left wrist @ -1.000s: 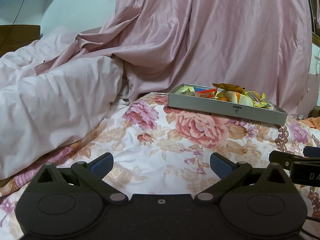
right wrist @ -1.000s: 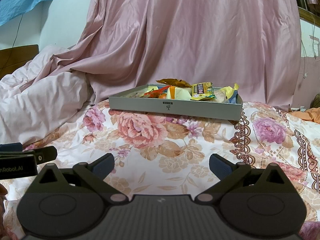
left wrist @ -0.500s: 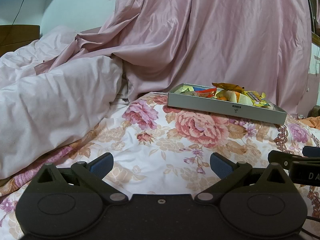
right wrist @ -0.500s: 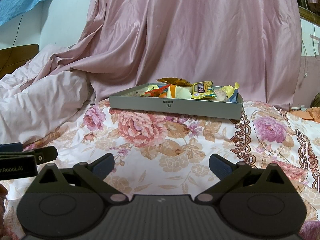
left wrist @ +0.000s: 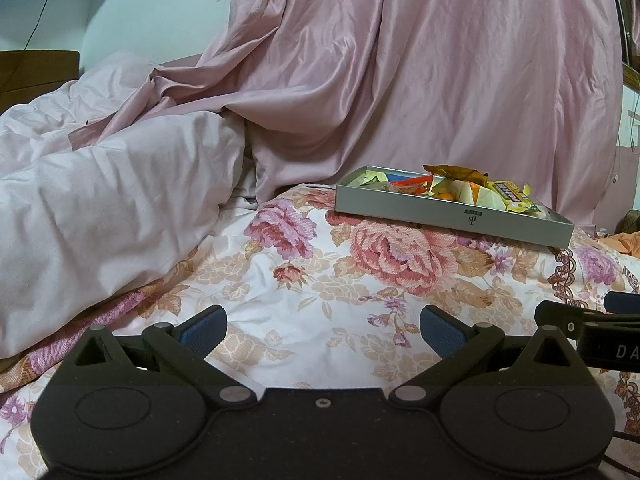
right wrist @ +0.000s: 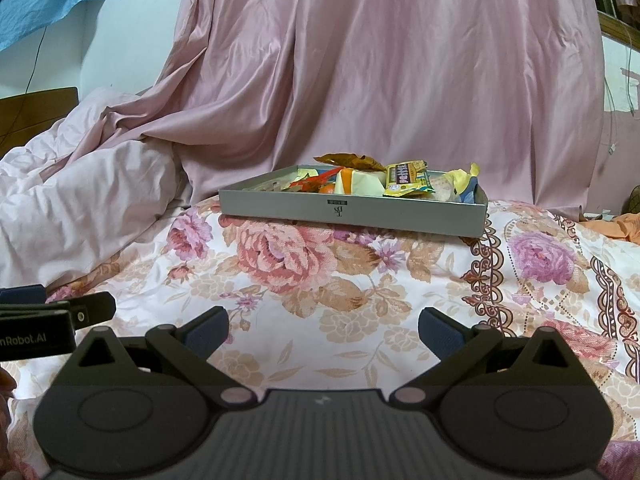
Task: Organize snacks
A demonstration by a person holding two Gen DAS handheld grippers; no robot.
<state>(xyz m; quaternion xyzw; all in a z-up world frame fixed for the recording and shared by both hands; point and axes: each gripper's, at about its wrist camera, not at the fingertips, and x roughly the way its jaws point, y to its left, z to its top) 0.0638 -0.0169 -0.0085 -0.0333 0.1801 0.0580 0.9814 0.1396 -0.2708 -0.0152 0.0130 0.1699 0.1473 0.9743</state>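
Note:
A shallow grey tray sits on the floral bedspread, well ahead of both grippers; in the left wrist view the grey tray lies to the right of centre. Several snack packets fill it, among them a yellow packet, a brown wrapper and a red-orange one. My left gripper hovers low over the bedspread, open, with nothing between its blue pads. My right gripper is likewise open and empty, and faces the tray's long front wall.
A rumpled pale pink duvet piles up at the left. A pink curtain hangs behind the tray. Orange cloth lies at the far right. The floral bedspread stretches between the grippers and the tray.
Both views have shifted only slightly; the tray sits a touch higher in the right wrist view. Both grippers have stayed open and empty.

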